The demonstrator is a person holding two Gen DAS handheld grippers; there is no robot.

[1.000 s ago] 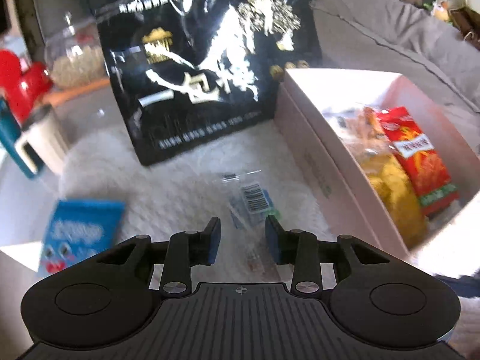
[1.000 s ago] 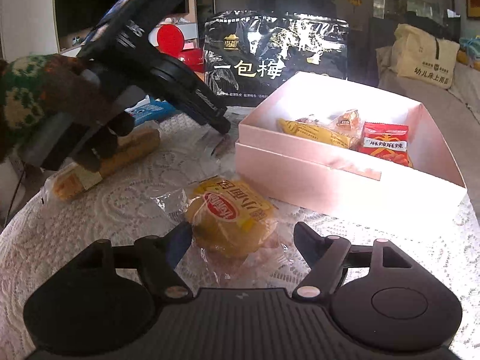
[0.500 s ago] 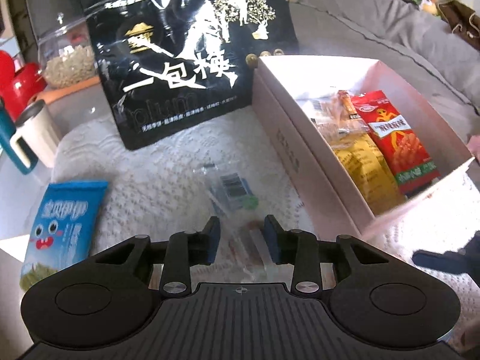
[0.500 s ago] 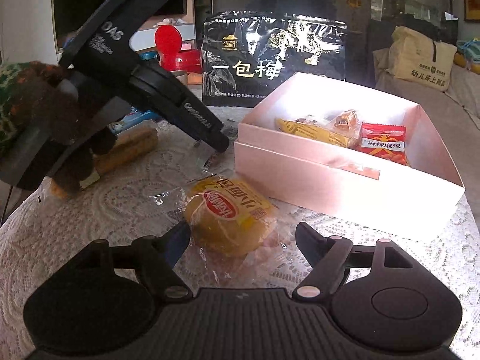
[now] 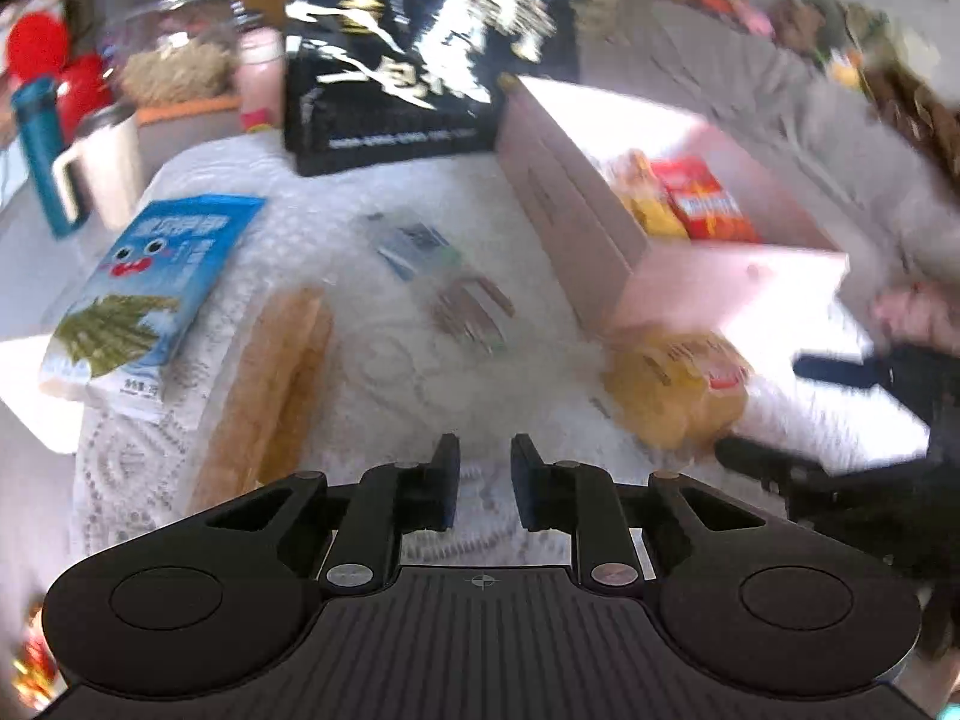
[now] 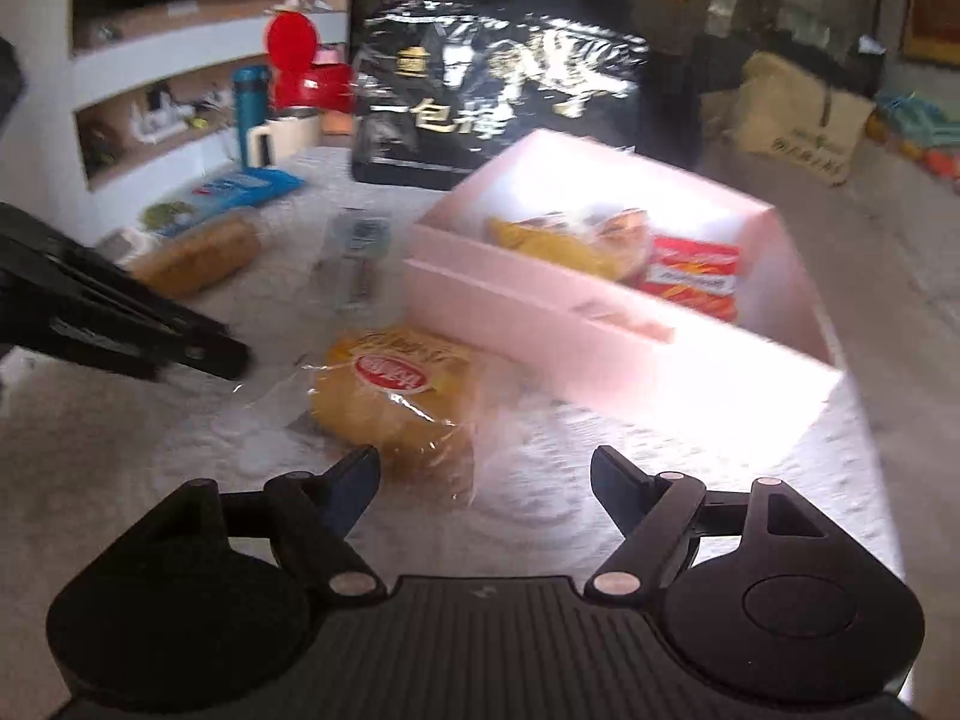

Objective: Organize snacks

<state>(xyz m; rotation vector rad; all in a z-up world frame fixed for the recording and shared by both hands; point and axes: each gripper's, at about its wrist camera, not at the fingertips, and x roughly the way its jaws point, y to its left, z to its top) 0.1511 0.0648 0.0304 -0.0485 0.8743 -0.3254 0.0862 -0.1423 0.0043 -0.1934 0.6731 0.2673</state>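
A pink box holds a red snack pack and yellow packs. A round yellow cake in clear wrap lies on the white lace cloth, just ahead of my open right gripper, nearer its left finger. My left gripper is empty, jaws a narrow gap apart, above bare cloth. A long bread pack, a blue seaweed pack and a small clear packet lie ahead of it.
A big black bag stands behind the box. A teal bottle, a white mug and a red object stand at the back left. A grey sofa lies beyond. The left gripper shows in the right wrist view.
My left gripper has pulled back and away from the small clear packet, so more of the table shows. My right gripper has shifted slightly; the cake now sits toward its left finger.
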